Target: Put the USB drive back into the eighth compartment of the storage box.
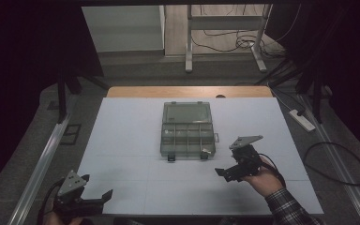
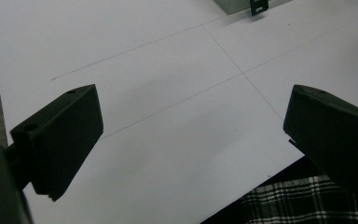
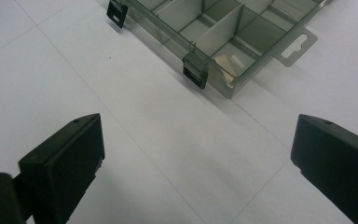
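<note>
Right gripper: black two-jaw tool w/ grey three-cornered plate on top, held in person's right hand; jaws spread wide apart, nothing btwn them, only bare sheet in the gap.
Left gripper: same build, black w/ grey plate; jaws also wide apart, empty; sits at near left corner of the sheet, well apart from right gripper.
Box: clear greyish plastic organiser box w/ divided compartments, lid open & lying flat on its far side. Ahead of right gripper & a bit to its left in high view, near but not touching. In right gripper view it lies past the jaw tips, upper centre.
Latches: two small black clips on box's near edge, both facing right gripper; one clip also seen far ahead of left gripper.
Compartments: nearest corner cell holds a small pale item, too blurred to ID.
Hang tab: clear tab w/ slot on box's side, beyond right gripper's right jaw.
Surface: white sheet-covered table w/ thin seam lines, under both grippers.
Sleeve: plaid cuff behind right gripper; plaid cloth also below left gripper's right jaw.
</note>
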{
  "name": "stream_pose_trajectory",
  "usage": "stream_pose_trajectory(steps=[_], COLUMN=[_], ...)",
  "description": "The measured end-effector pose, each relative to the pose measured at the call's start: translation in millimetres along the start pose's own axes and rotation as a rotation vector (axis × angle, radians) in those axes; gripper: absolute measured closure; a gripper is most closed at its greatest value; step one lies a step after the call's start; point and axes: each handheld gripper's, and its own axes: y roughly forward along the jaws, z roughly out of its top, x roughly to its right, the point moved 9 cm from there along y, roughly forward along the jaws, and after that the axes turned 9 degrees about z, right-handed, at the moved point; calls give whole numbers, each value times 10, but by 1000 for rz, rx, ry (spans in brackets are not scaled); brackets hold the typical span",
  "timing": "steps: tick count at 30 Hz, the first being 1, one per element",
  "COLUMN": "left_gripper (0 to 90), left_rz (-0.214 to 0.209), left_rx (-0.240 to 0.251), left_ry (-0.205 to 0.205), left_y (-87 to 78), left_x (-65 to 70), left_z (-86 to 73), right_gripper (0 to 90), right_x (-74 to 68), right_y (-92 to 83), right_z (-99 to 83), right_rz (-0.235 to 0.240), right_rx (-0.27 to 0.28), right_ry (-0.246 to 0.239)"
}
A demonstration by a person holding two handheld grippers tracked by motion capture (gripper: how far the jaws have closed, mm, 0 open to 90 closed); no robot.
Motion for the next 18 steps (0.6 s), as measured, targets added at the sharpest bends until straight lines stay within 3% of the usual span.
stream_pose_trajectory(steps=[18], left_gripper=[50], left_rz=[0], left_rx=[0], left_ry=[-2], left_y=[0], left_x=[-1], left_z=[0], right_gripper=[0], right_x=[-29], right_y=[-95], right_z=[-146], right_rz=[3], right_rx=[1], right_ry=[12])
